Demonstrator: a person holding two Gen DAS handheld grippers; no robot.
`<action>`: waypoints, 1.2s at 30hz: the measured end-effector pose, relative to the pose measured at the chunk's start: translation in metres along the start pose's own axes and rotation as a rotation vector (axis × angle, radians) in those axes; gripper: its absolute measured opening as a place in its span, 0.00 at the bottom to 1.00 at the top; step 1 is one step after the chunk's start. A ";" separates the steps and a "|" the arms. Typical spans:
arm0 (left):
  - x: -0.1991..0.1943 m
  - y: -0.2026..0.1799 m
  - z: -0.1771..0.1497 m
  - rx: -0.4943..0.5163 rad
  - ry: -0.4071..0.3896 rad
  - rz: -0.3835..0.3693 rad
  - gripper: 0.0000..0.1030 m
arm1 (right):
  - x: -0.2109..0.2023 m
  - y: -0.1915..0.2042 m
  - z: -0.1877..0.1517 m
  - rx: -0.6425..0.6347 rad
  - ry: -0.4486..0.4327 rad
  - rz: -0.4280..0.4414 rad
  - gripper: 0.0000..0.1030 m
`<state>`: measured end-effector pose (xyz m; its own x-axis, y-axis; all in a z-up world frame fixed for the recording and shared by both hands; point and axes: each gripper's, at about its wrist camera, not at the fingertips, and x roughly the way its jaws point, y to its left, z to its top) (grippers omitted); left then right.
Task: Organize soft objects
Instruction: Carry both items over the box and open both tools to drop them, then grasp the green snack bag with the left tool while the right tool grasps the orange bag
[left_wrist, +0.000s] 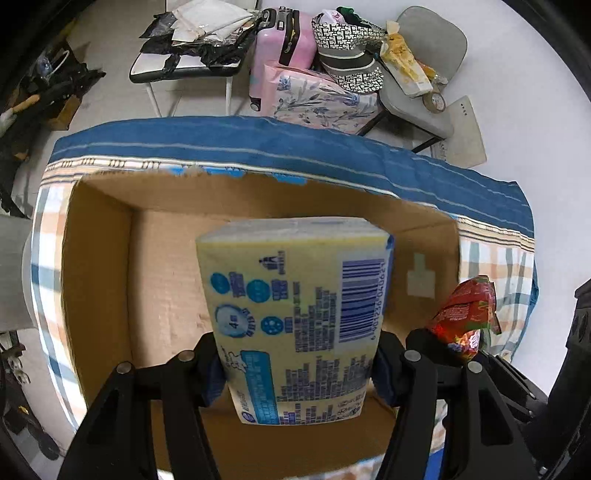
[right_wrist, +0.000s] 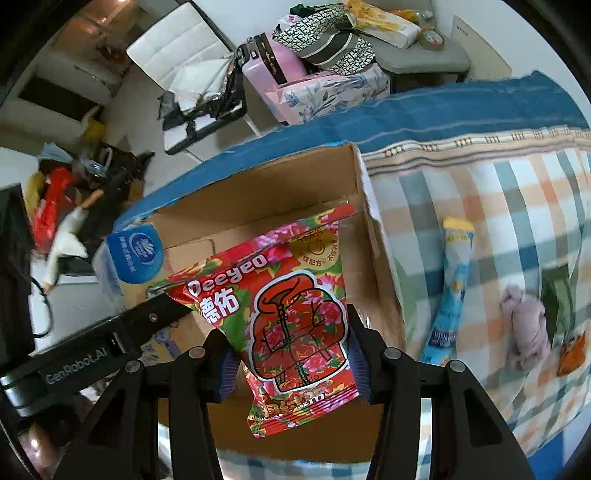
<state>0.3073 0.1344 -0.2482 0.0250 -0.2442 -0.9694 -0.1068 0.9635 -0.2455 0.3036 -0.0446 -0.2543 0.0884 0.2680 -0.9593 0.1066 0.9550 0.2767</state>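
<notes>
From the left wrist camera, the left gripper (left_wrist: 299, 363) pinches a yellow tissue pack (left_wrist: 295, 317) by its two sides, blue pads pressed into the wrapper. The pack hangs over the open cardboard box (left_wrist: 99, 266), whose brown floor shows bare at 9 o'clock of the pack and in a narrower strip at 3 o'clock. The box's far rim is torn and ragged at 12 o'clock, lying just inside the blue band of the checked bedsheet (left_wrist: 487, 192). At 3 o'clock, over the box's right wall, the red wipes packet (left_wrist: 467, 317) pokes into view. Beyond the sheet's edge at 12 o'clock stands a pink suitcase (left_wrist: 284, 40).

From the right wrist camera, the right gripper (right_wrist: 293, 363) clamps the red wipes packet (right_wrist: 295, 325) at its lower half, over the cardboard box (right_wrist: 384, 266). The tissue pack (right_wrist: 125, 258) shows at 9 o'clock, held over the left part of the box. The box's right wall runs along 2 o'clock; past it, on the bedsheet (right_wrist: 498, 184) at 3 o'clock, lie a blue tube packet (right_wrist: 448, 291) and a crumpled lilac cloth (right_wrist: 526, 332), apart from each other.
</notes>
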 end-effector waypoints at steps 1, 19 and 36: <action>0.004 0.002 0.004 0.001 0.011 0.002 0.58 | 0.004 0.003 0.004 -0.009 0.007 -0.010 0.51; -0.001 0.004 0.006 0.067 -0.046 0.106 0.93 | 0.019 0.003 0.038 -0.053 -0.008 -0.128 0.90; -0.063 0.008 -0.079 0.115 -0.217 0.212 0.94 | -0.031 0.015 -0.037 -0.166 -0.068 -0.130 1.00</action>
<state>0.2265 0.1489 -0.1895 0.2266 -0.0196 -0.9738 -0.0193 0.9995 -0.0247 0.2656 -0.0337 -0.2223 0.1517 0.1377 -0.9788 -0.0424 0.9902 0.1328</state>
